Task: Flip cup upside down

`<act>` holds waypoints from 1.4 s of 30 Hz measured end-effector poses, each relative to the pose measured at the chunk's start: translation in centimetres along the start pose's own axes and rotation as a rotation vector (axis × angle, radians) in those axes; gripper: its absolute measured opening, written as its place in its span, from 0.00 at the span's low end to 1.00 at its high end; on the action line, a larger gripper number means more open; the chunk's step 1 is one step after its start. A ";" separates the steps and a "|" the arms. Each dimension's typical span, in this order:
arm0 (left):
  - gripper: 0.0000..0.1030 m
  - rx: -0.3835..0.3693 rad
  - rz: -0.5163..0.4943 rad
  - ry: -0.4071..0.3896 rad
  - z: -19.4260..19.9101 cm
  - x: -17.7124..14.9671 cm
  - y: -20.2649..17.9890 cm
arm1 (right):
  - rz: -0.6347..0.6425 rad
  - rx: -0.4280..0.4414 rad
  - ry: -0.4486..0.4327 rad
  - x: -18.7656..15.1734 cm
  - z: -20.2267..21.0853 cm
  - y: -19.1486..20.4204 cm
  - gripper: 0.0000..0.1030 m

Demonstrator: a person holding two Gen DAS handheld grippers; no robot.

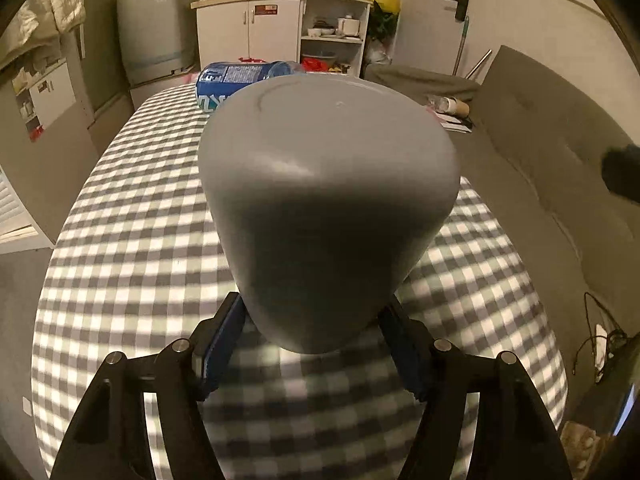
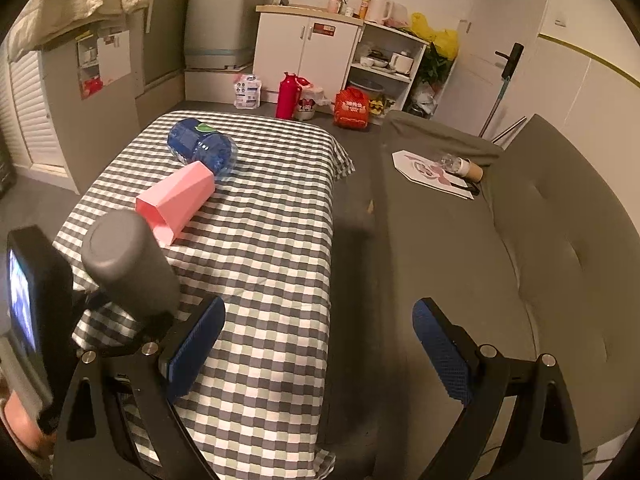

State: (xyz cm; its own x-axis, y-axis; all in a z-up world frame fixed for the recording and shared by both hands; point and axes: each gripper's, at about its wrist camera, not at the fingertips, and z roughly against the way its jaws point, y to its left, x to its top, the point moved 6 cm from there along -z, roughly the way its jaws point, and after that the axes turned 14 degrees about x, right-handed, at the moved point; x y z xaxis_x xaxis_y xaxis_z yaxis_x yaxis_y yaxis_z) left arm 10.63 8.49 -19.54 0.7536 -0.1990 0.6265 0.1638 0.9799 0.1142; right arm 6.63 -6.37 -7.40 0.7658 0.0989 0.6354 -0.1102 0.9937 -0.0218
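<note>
My left gripper is shut on a grey cup, its blue pads against the cup's sides near the lower end. The cup's closed base faces up and away, above the checked tablecloth. In the right wrist view the same grey cup shows at the left, base up, held over the table's near left part by the left gripper, which is mostly hidden. My right gripper is open and empty, over the table's right edge and the grey sofa.
A pink angular cup lies on its side on the table, with a blue water bottle lying behind it; the bottle also shows in the left wrist view. Papers and a tube lie on the sofa. Cabinets stand beyond.
</note>
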 end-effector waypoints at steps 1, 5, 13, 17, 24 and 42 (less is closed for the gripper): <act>0.68 -0.001 0.003 -0.001 -0.2 0.2 0.0 | 0.000 -0.003 0.003 -0.1 -0.1 -0.1 0.92; 0.72 -0.017 0.008 -0.003 -0.3 0.4 0.2 | -0.007 -0.004 0.014 -0.2 -0.5 -0.2 0.92; 0.82 -0.082 -0.025 0.077 1.6 -1.7 0.3 | -0.036 0.064 0.021 -0.4 -1.0 0.8 0.92; 0.82 -0.043 -0.036 0.089 3.8 -3.0 1.3 | -0.070 0.119 0.001 -0.5 -0.6 1.3 0.92; 0.82 0.013 0.128 -0.028 8.2 -1.3 7.3 | -0.103 0.166 -0.037 -0.3 0.1 2.2 0.93; 0.99 0.089 0.107 -0.203 11.4 1.4 10.0 | -0.096 0.216 -0.081 -0.9 1.4 4.0 0.93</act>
State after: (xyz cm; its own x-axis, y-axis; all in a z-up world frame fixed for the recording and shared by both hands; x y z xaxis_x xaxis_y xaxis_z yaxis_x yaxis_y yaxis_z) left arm 6.12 18.20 -8.75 0.6191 -0.0950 0.7796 0.0264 0.9946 0.1002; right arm 4.63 -2.61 -7.00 0.7272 -0.0086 0.6863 -0.1791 0.9629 0.2019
